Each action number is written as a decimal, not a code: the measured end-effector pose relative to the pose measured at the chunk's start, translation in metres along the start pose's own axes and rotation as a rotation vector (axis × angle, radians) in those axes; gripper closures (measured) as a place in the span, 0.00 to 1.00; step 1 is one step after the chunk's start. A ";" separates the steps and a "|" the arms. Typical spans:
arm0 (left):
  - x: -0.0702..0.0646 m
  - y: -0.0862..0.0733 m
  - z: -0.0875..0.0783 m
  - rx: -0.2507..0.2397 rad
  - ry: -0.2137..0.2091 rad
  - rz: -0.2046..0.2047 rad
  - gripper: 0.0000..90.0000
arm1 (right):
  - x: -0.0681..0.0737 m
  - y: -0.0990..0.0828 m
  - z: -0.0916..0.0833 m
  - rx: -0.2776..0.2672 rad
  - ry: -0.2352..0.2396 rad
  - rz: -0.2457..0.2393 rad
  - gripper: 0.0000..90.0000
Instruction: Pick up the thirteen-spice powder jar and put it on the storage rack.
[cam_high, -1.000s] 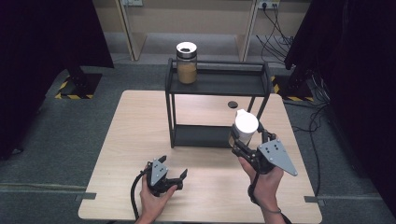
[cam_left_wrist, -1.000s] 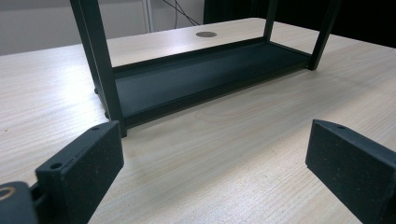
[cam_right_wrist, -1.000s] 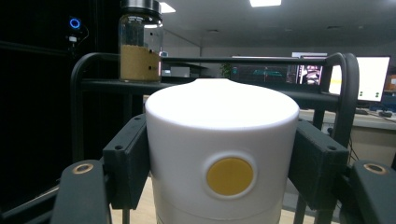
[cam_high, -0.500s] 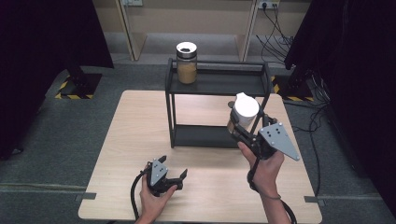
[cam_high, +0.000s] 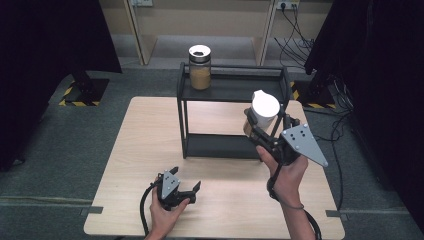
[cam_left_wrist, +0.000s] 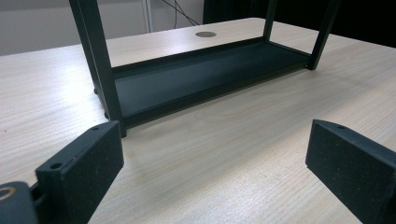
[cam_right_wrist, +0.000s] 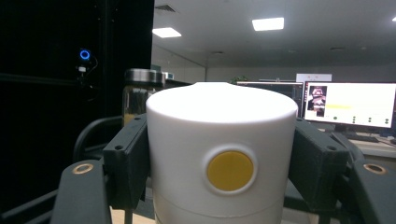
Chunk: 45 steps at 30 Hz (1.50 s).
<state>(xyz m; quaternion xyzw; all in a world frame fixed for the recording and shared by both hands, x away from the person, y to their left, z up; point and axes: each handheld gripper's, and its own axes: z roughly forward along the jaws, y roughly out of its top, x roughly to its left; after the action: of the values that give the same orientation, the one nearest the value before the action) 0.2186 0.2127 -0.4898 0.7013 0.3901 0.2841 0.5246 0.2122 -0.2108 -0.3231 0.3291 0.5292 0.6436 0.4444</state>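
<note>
The wooden table (cam_high: 150, 150) lay bare across its left half, with open room from the black two-tier rack (cam_high: 232, 90) out to the 9 o'clock edge. The rack stood at the table's 12 o'clock side, its lower shelf (cam_left_wrist: 201, 77) empty and its thin posts leaving the front open.

The right gripper (cam_high: 257, 127), held up in the person's right hand (cam_high: 287, 172), was clamped on a white-lidded container (cam_high: 263, 107), raised off the table just in front of the rack's right front post, at about 2 o'clock. In the right gripper view both jaws pressed the container's sides, and a round yellow mark (cam_right_wrist: 229, 171) showed on its white face; no writing could be read.

The left gripper (cam_high: 187, 182) rested low near the 6 o'clock edge, jaws spread wide on nothing, aimed toward the rack.

A glass jar (cam_high: 200, 67) with a metal lid and tan contents stood at the left end of the top shelf.
</note>
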 end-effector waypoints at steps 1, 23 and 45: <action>0.000 0.000 0.000 0.000 0.000 0.000 0.04 | 0.000 0.002 0.001 -0.002 0.001 0.003 0.34; 0.000 0.000 0.000 0.000 -0.001 0.001 0.04 | 0.000 0.031 0.021 -0.070 0.001 -0.007 0.34; 0.000 0.000 0.000 -0.001 -0.003 0.003 0.04 | -0.002 0.048 0.072 -0.019 -0.055 -0.013 0.34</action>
<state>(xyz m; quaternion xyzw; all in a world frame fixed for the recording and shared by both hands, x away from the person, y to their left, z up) 0.2186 0.2129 -0.4900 0.7019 0.3882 0.2842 0.5252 0.2666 -0.1867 -0.2603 0.3387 0.5127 0.6365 0.4662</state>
